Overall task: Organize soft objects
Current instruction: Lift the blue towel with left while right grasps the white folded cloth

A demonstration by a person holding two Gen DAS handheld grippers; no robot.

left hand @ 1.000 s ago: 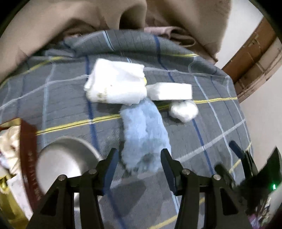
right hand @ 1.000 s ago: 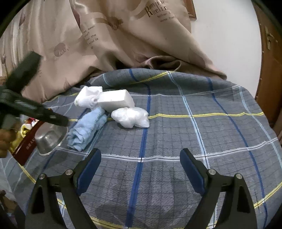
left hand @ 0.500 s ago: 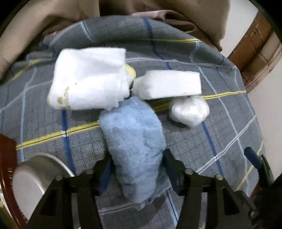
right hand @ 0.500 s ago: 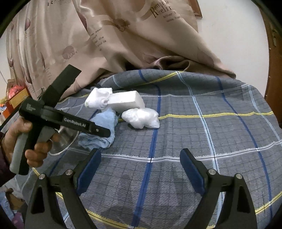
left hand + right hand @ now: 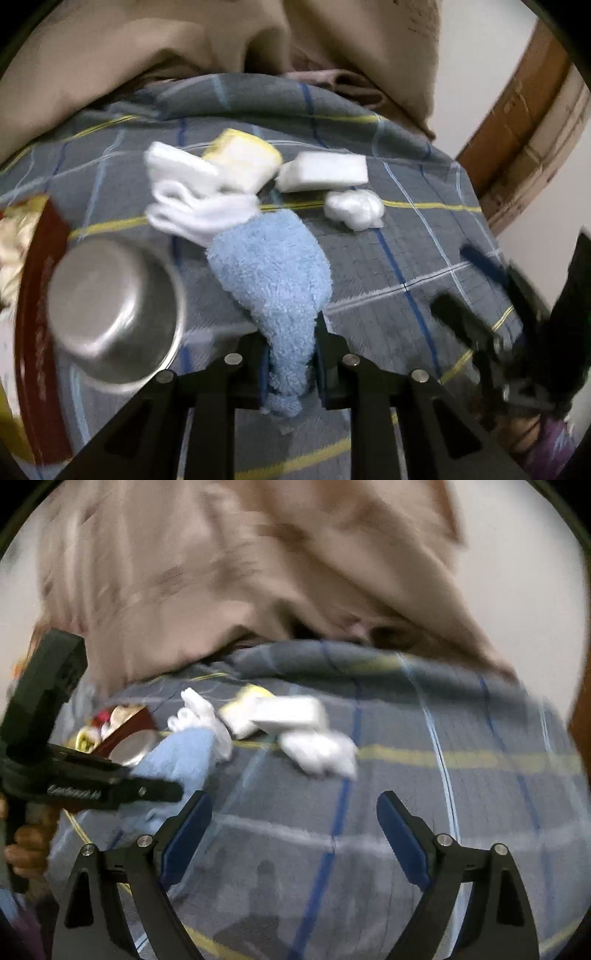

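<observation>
The blue towel (image 5: pixel 273 280) is now pinched between the just closed jaws of the left gripper (image 5: pixel 290 363) above the plaid bed cover (image 5: pixel 424 258), beside the steel bowl (image 5: pixel 114 314), so it seems ready for moving, while the right gripper (image 5: pixel 293 834) is kept spread and empty
</observation>
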